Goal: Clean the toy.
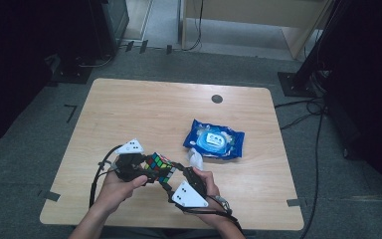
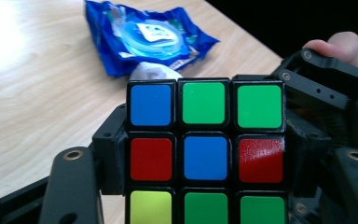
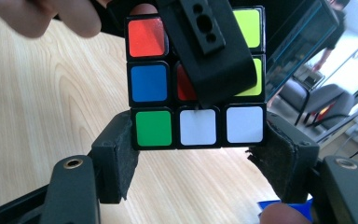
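Table (image 1: 144, 107): pale wood-grain top, smooth, with a soft sheen. Cube (image 2: 205, 149): black plastic body, glossy coloured stickers (one red sticker scuffed). Left gripper (image 2: 200, 161) and right gripper (image 3: 200, 154): matt black plastic, brass-coloured metal inserts, rough dark padding on the jaws. Wipes pack (image 1: 214, 139): shiny blue crinkled plastic film.

blue packet (image 1: 214, 140) label, print unreadable
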### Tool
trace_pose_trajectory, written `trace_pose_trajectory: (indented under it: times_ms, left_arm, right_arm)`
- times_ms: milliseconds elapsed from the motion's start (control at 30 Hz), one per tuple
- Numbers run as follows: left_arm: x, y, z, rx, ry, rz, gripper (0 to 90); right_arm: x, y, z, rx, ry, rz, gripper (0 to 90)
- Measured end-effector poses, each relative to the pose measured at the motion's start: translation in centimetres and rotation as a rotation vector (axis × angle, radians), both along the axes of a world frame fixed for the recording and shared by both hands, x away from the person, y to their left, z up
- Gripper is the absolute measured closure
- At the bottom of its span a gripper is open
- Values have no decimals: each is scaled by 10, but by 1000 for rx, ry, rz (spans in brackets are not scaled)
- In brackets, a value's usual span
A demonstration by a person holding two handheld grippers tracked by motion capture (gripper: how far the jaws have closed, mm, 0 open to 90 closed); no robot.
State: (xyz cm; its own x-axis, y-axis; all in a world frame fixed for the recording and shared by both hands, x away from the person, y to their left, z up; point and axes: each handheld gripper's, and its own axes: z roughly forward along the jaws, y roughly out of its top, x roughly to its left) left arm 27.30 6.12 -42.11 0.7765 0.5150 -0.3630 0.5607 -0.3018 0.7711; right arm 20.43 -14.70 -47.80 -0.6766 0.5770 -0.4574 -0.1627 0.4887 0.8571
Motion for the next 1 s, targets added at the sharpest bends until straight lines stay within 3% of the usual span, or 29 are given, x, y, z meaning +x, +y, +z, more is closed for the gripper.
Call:
trace_pose_trajectory:
  times_ms: [100, 200, 267, 333, 467, 600, 833, 1000]
  left_arm:
    - [-2, 0, 1, 5, -33, 9, 340]
    - [-4, 2, 4, -13, -80, 58, 341]
    - [-5, 6, 6, -46, -120, 113, 341]
    - [-8, 10, 6, -93, -160, 160, 341]
    - [-14, 5, 3, -126, -218, 194, 343]
    - [-17, -2, 0, -135, -221, 223, 343]
    - [-18, -5, -4, -136, -211, 238, 343]
    - [-17, -6, -6, -133, -203, 236, 342]
  right_arm:
    - [0, 1, 1, 18, 20, -12, 337]
    - [4, -1, 1, 84, 99, -36, 303]
    - [9, -7, 0, 183, 209, -70, 310]
    - [14, -14, -2, 328, 356, -69, 330]
    - [14, -9, 3, 477, 476, -24, 322]
    - [12, 2, 10, 568, 556, -32, 284]
    - [8, 5, 14, 663, 590, -89, 283]
    - [11, 1, 13, 750, 655, -86, 285]
